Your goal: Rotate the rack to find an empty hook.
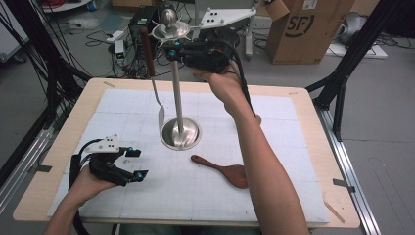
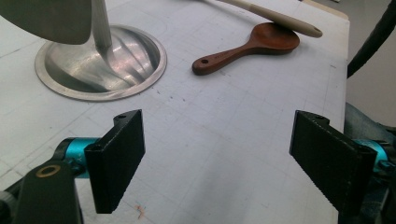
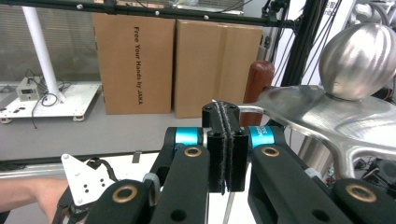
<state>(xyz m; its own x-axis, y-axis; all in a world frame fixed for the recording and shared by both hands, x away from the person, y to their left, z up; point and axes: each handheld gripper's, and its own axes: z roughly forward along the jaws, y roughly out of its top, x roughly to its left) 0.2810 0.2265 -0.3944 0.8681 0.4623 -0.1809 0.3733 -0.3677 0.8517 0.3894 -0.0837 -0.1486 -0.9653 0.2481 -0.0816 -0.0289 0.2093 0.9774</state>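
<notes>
My left gripper point(image 1: 138, 164) hangs wide open and empty, the nearer tool to the wooden spoon point(image 1: 222, 170).
The spoon lies flat to its right, handle end toward it. My right gripper point(image 1: 172, 50) is clamped shut at the utensil rack's point(image 1: 177, 98) top hook, beside the hanging spatula point(image 1: 148, 54).

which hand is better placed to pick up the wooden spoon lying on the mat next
Left, probably. The left gripper hovers low over the white mat with jaws open, and the dark brown wooden spoon lies just ahead. The right gripper is shut, raised at the top of the steel utensil stand.
</notes>
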